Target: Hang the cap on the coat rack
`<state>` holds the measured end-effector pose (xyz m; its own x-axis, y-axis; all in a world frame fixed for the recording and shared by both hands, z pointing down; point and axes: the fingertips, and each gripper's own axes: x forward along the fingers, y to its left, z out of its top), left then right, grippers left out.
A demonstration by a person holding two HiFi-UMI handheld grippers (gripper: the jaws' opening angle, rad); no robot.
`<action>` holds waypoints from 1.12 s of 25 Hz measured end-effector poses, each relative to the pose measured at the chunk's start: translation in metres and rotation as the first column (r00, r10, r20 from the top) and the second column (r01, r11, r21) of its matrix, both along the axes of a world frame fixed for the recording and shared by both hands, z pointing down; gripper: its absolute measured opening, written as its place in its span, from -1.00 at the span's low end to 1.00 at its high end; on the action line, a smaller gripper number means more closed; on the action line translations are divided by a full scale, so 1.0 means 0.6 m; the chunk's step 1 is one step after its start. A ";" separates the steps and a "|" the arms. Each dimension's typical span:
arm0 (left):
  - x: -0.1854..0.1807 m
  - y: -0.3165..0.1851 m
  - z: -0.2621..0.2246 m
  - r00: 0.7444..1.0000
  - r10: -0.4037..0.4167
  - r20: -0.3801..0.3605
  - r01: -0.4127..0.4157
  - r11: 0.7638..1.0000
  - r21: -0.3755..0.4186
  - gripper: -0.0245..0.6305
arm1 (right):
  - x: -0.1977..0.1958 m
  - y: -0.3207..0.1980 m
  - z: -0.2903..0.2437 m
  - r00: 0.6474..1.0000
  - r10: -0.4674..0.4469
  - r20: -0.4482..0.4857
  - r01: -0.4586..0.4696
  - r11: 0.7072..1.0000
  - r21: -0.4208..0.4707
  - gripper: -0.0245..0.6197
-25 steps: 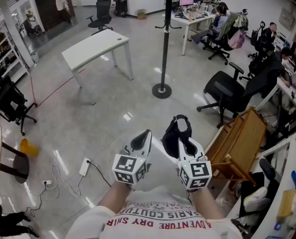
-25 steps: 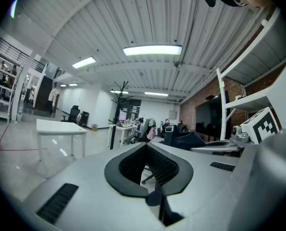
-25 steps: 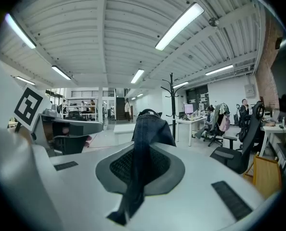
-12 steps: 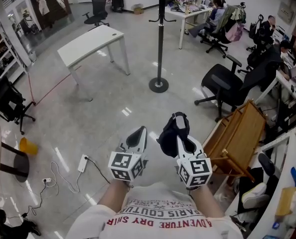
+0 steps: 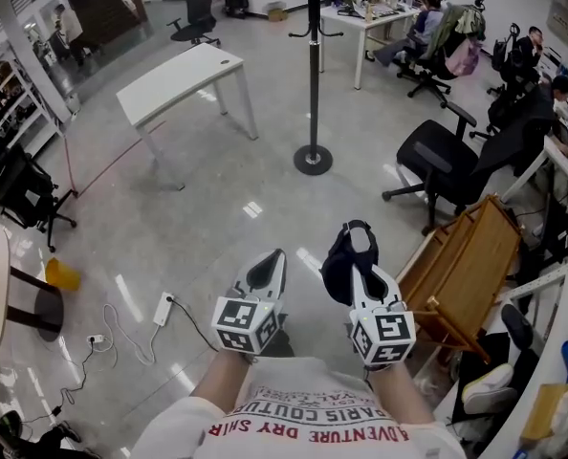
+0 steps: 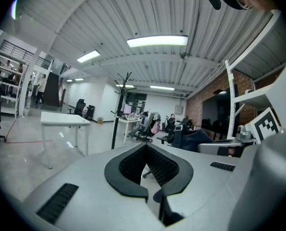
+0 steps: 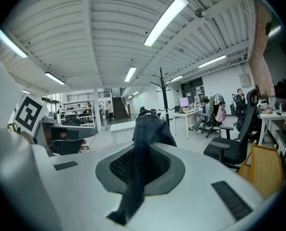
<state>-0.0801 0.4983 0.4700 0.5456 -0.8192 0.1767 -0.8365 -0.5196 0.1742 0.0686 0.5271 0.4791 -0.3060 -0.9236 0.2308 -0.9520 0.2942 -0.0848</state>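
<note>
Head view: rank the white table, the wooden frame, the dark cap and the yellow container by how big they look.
1. White rectangular table and slatted wooden frame: about alike, so unranked.
2. Dark fabric cap, though its nearness to the camera enlarges it.
3. Small yellow container.

A white table (image 5: 184,79) stands far left on the glossy grey floor. A white power strip (image 5: 163,308) with its cable lies near left, not far from a yellow object (image 5: 61,275). On the right, a black office chair (image 5: 447,165) stands just beyond a tilted wooden frame (image 5: 466,261).
</note>
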 end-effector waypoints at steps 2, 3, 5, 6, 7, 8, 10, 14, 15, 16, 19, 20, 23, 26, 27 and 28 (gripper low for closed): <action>0.003 -0.022 0.008 1.000 -0.002 0.004 0.002 1.000 -0.011 -0.91 | 0.007 -0.024 0.007 1.000 0.000 0.016 0.001 1.000 -0.012 -0.87; 0.004 -0.036 0.015 1.000 -0.001 0.007 0.001 1.000 -0.019 -0.91 | 0.010 -0.039 0.013 1.000 0.001 0.025 0.000 1.000 -0.023 -0.87; 0.004 -0.072 0.027 1.000 0.004 0.009 -0.003 0.999 -0.033 -0.91 | 0.013 -0.075 0.024 0.999 0.007 0.035 -0.005 0.999 -0.042 -0.87; 0.004 -0.094 0.031 1.000 0.006 0.006 -0.006 0.999 -0.037 -0.91 | 0.012 -0.095 0.028 0.999 0.010 0.034 -0.008 0.999 -0.048 -0.87; 0.003 -0.118 0.033 1.000 0.009 0.001 -0.009 0.999 -0.039 -0.91 | 0.010 -0.116 0.030 0.999 0.012 0.032 -0.011 0.998 -0.054 -0.87; 0.003 -0.144 0.032 1.000 0.013 -0.006 -0.013 0.999 -0.037 -0.91 | 0.007 -0.140 0.032 0.999 0.014 0.030 -0.012 0.998 -0.060 -0.87; 0.001 -0.205 0.027 1.000 0.020 -0.021 -0.021 0.999 -0.030 -0.91 | 0.001 -0.193 0.031 0.999 0.017 0.034 -0.015 0.997 -0.069 -0.87; -0.012 -0.344 0.008 0.999 0.040 -0.034 -0.040 0.999 -0.009 -0.91 | -0.015 -0.324 0.025 0.997 0.044 0.062 -0.039 0.996 -0.083 -0.87; -0.019 -0.378 0.002 0.998 0.045 -0.035 -0.045 0.999 -0.002 -0.91 | -0.021 -0.358 0.022 0.997 0.051 0.056 -0.046 0.996 -0.078 -0.87; -0.026 -0.412 -0.005 0.998 0.049 -0.036 -0.048 0.999 0.007 -0.91 | -0.028 -0.391 0.016 0.997 0.055 0.047 -0.051 0.996 -0.069 -0.87; -0.049 -0.506 -0.025 0.998 0.054 -0.034 -0.053 0.998 0.038 -0.91 | -0.051 -0.487 -0.005 0.998 0.057 0.019 -0.056 0.998 -0.031 -0.87; -0.056 -0.533 -0.030 0.998 0.055 -0.027 -0.053 0.997 0.048 -0.91 | -0.058 -0.517 -0.012 0.998 0.056 0.013 -0.056 0.998 -0.021 -0.87; -0.069 -0.605 -0.034 0.999 0.042 -0.004 -0.042 0.997 0.066 -0.91 | -0.070 -0.596 -0.024 0.999 0.045 0.009 -0.044 0.999 -0.009 -0.87; -0.068 -0.664 -0.018 0.999 0.031 -0.015 -0.031 0.999 0.039 -0.91 | -0.068 -0.660 -0.022 1.000 0.030 0.007 -0.030 0.999 -0.014 -0.87; -0.067 -0.680 -0.010 0.999 0.030 -0.017 -0.030 0.999 0.028 -0.91 | -0.065 -0.679 -0.017 1.000 0.027 0.007 -0.027 0.999 -0.020 -0.87; -0.067 -0.696 -0.003 1.000 0.027 -0.013 -0.027 0.999 0.021 -0.91 | -0.063 -0.699 -0.011 1.000 0.025 0.008 -0.025 0.999 -0.028 -0.87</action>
<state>-0.1202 0.0806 0.4679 0.5699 -0.8075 0.1523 -0.8197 -0.5456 0.1745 0.0307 0.1077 0.4727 -0.2849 -0.9241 0.2545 -0.9582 0.2677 -0.1008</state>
